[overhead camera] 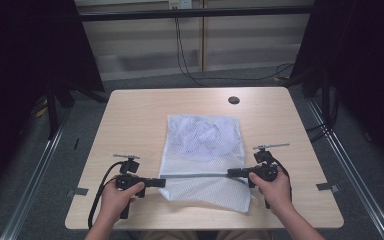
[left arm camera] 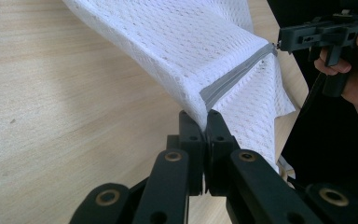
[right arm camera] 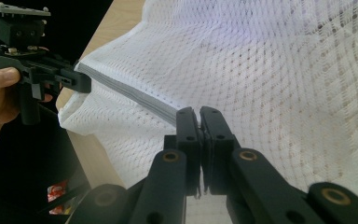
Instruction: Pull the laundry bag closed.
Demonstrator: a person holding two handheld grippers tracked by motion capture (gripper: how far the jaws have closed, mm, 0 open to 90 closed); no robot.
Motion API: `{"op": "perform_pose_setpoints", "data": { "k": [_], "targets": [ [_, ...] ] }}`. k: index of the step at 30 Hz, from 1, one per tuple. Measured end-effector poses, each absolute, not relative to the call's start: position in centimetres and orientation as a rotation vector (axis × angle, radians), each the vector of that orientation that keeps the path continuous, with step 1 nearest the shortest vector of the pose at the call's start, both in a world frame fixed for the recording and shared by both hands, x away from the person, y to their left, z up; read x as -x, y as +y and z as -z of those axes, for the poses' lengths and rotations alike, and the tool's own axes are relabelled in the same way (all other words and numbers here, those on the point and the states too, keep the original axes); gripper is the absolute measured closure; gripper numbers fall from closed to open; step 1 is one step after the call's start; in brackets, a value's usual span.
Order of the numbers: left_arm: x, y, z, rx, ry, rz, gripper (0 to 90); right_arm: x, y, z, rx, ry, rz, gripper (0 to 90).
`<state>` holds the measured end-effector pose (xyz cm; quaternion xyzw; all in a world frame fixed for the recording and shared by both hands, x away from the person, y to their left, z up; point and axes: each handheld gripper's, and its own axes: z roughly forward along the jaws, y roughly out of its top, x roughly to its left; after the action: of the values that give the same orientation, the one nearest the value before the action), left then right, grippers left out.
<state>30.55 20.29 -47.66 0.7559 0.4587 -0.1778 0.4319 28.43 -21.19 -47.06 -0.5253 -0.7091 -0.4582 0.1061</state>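
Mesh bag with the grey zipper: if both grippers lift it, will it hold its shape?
Probably not. The mesh bag sags and folds below the taut zipper, so it looks floppy and light. The left gripper and right gripper pinch thin cloth, which might slip.

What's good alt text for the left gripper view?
The left gripper is shut on one end of a white mesh bag's grey zipper strip, lifting it off the wooden table. The right gripper holds the strip's far end.
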Motion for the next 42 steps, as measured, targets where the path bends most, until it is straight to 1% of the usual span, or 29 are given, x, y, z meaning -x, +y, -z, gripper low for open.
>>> {"op": "perform_pose_setpoints", "data": {
  "k": [20, 42],
  "targets": [
    [-30.4, 20.3, 47.5, -1.856, 1.168, 0.463, 88.2, -28.2, -22.1, 47.2, 1.564, -2.079, 1.351, 87.0],
    [-30.5, 20.3, 47.6, -1.877, 1.151, 0.455, 88.2, -27.9, -22.8, 47.2, 1.575, -2.064, 1.357, 87.0]
  ]
}}
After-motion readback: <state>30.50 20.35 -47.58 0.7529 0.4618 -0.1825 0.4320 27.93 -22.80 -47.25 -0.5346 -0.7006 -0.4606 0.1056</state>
